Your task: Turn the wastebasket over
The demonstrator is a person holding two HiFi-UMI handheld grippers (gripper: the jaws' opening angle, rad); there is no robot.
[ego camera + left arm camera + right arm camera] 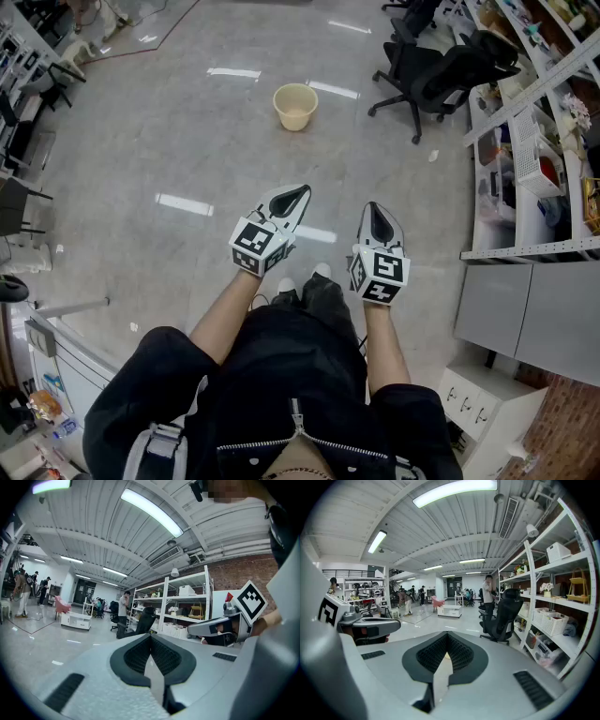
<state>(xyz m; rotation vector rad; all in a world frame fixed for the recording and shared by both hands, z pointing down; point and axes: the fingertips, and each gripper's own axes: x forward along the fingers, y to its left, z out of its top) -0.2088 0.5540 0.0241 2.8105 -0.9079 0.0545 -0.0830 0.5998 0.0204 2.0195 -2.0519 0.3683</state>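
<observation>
The wastebasket is a cream plastic pail that stands upright on the grey floor, mouth up, well ahead of me. My left gripper and my right gripper are held side by side in front of my body, short of the pail and apart from it. Both are shut with nothing between the jaws. In the left gripper view the left gripper points level across the room and the pail is not in sight. In the right gripper view a small cream patch shows just past the shut tips of the right gripper.
A black office chair stands to the right of the pail. Along the right runs a white shelving rack with boxes, then a grey cabinet and a white drawer unit. Desks and gear line the left edge. People stand far off.
</observation>
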